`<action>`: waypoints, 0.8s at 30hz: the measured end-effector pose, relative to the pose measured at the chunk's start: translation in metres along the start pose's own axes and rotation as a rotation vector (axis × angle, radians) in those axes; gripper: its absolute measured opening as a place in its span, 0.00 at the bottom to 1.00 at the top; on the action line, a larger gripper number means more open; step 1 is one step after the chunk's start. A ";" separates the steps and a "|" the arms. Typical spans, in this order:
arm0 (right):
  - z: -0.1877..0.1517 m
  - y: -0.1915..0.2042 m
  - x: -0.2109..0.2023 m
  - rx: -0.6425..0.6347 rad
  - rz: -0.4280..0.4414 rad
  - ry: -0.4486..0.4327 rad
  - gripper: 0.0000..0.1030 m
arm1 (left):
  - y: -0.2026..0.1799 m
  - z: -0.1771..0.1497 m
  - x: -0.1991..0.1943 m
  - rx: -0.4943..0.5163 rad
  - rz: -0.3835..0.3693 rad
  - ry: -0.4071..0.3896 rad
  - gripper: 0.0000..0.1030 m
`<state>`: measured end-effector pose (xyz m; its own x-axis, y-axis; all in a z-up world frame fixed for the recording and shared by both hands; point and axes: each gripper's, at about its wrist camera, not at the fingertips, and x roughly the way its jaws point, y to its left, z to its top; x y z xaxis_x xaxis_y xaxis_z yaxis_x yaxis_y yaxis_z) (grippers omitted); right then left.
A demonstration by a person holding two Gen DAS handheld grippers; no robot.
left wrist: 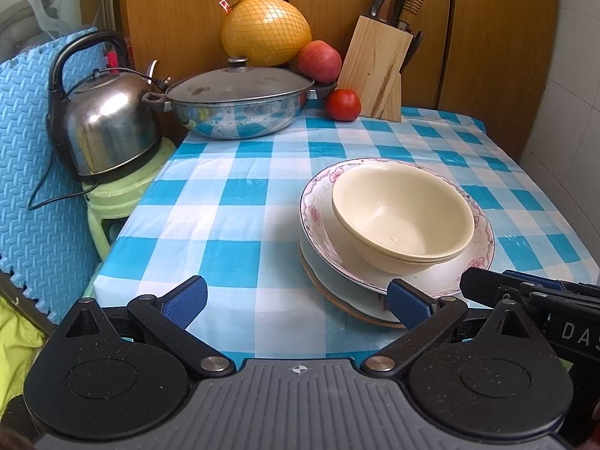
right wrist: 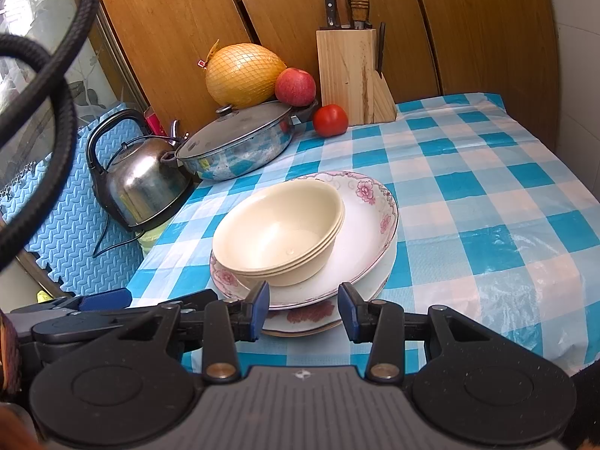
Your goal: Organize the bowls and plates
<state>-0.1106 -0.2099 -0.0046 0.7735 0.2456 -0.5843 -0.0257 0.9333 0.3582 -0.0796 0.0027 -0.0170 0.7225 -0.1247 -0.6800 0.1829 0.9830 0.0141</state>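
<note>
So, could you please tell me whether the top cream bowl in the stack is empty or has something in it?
Empty. Both wrist views look down into the top cream bowl, and its inside is bare and glossy with no food or liquid.

Bright, soft daylight floods both views, coming in from the window side on the left. The steel kettle point(left wrist: 103, 120) throws back white highlights, and the pan point(left wrist: 240, 110) mirrors the blue checks of the tablecloth point(left wrist: 232, 195). A sheen glares off the plastic cloth at the right in the right wrist view. Shadows under the stacked bowls point(right wrist: 279, 234) stay faint. Fisheye bending curves the cabinet doors point(right wrist: 180, 33), corners go dark, and focus holds sharp throughout.
</note>
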 end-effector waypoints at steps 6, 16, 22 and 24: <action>0.000 0.000 -0.001 0.000 0.002 -0.003 0.37 | -0.001 -0.001 -0.001 0.004 0.005 -0.010 1.00; -0.001 0.000 -0.002 0.001 0.003 -0.007 0.37 | -0.003 -0.001 -0.005 0.010 0.017 -0.034 1.00; -0.001 0.000 -0.002 0.004 0.004 -0.009 0.37 | -0.005 -0.002 -0.009 0.031 0.032 -0.073 1.00; -0.001 0.000 -0.002 0.005 0.005 -0.010 0.38 | -0.004 -0.002 -0.009 0.028 0.028 -0.073 1.00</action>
